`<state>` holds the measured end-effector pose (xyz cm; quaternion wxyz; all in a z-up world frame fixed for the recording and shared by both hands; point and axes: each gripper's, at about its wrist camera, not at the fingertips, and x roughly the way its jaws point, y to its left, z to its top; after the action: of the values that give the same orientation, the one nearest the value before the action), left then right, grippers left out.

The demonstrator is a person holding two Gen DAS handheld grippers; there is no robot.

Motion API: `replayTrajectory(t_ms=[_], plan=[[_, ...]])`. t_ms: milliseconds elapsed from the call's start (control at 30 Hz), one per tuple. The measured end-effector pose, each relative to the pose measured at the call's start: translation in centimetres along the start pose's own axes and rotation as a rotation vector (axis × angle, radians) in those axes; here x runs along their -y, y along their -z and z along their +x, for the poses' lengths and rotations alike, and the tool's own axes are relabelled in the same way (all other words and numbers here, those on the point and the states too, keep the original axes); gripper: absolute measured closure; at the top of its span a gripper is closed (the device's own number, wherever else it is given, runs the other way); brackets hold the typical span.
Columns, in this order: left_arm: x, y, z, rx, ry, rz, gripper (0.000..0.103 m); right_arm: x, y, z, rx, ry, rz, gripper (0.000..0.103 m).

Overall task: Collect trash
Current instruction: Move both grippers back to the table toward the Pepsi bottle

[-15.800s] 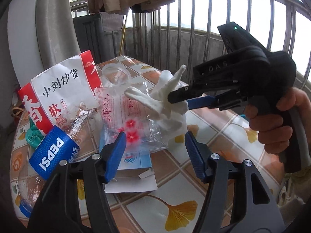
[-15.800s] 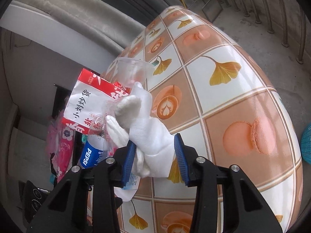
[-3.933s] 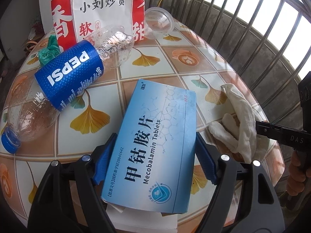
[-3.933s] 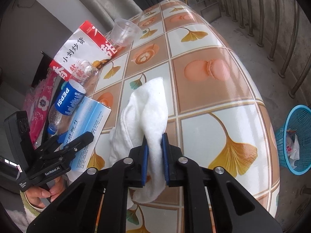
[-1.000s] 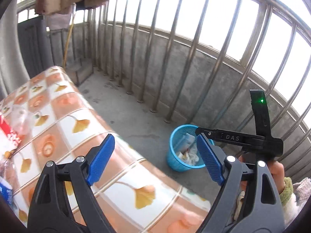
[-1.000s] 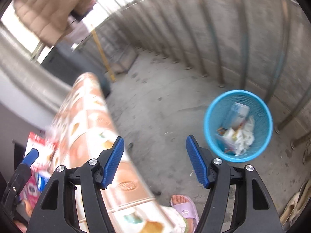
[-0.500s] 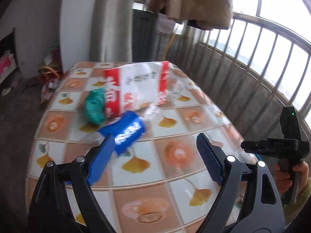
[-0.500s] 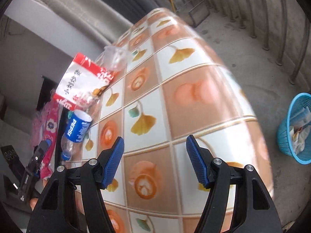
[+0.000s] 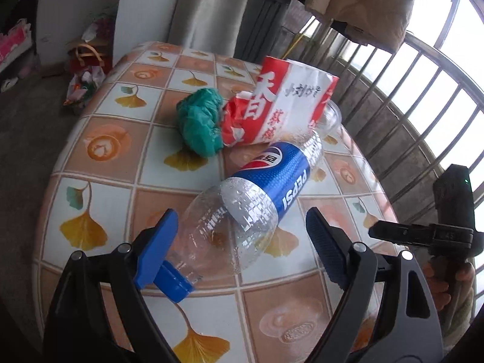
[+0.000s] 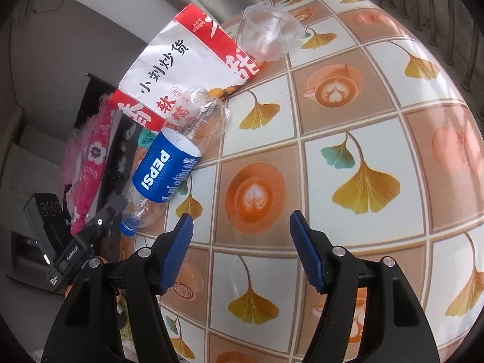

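From the left wrist view, the left gripper (image 9: 239,242) hangs wide apart and empty over the neck end of the Pepsi bottle (image 9: 257,193), which lies flat on the tiled table (image 9: 99,148). The bottle's blue cap (image 9: 174,281) sits just by the left finger, and its long axis runs away from the gripper toward the snack bag (image 9: 287,106). Beside the bag sits one crumpled green bag (image 9: 199,124).

From the right wrist view, the right gripper (image 10: 242,251) is also spread and holding nothing, over bare tiles well to the side of the bottle (image 10: 169,163). So the left one looks far nearer. I count one bottle, one snack bag (image 10: 181,60), one clear plastic cup (image 10: 269,33) touching the bag's far corner.
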<state>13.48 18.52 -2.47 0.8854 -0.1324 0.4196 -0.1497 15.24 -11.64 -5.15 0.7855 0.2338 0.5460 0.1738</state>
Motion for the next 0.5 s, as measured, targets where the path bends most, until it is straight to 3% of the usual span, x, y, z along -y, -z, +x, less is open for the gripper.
replayTrajectory(t_ms=[67, 200, 267, 367, 500], plan=[[0.9, 0.7, -0.5, -0.021, 0.099, 0.022, 0.021, -0.1, 0.0, 0.5, -0.014, 0.0, 0.006, 0.038], [2.3, 1.7, -1.4, -0.067, 0.395, 0.012, 0.021, -0.3, -0.4, 1.5, -0.035, -0.01, 0.02, 0.038], [2.5, 2.0, -1.6, -0.048, 0.394, 0.016, 0.021, -0.3, -0.6, 1.8, -0.036, -0.026, 0.03, 0.038], [2.5, 2.0, -0.6, -0.054, 0.296, 0.016, 0.021, -0.2, -1.0, 2.0, -0.036, -0.068, 0.061, 0.038], [2.3, 2.3, 0.4, -0.082, 0.338, -0.029, 0.021, 0.1, -1.1, 2.3, -0.042, -0.089, 0.094, 0.037]])
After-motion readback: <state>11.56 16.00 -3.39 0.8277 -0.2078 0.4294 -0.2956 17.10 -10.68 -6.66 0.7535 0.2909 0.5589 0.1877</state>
